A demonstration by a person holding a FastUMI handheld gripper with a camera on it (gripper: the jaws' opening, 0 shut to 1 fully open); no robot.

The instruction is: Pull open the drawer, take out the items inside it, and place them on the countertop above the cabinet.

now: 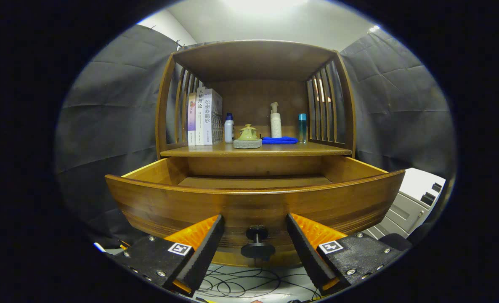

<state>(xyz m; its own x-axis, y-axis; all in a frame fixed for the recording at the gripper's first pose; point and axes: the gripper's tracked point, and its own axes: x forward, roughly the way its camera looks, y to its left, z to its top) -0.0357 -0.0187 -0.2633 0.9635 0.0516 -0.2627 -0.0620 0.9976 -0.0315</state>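
A wooden drawer [253,206] stands pulled out of the cabinet toward me, its curved front panel just ahead of my fingers. Its small dark round knob [257,243] sits between the fingers, touching neither. My gripper [256,233] is open, with a wide gap around the knob. The drawer's inside floor shows only as a thin strip behind the front panel; what lies in it is hidden. Above the drawer is the wooden countertop [256,150].
On the countertop stand three books [204,118], a white bottle with blue cap [229,128], a small green pot on a stone base [248,137], a blue cloth [280,140], a pump bottle [275,121] and a teal bottle [302,127]. Cables [241,284] lie on the floor below.
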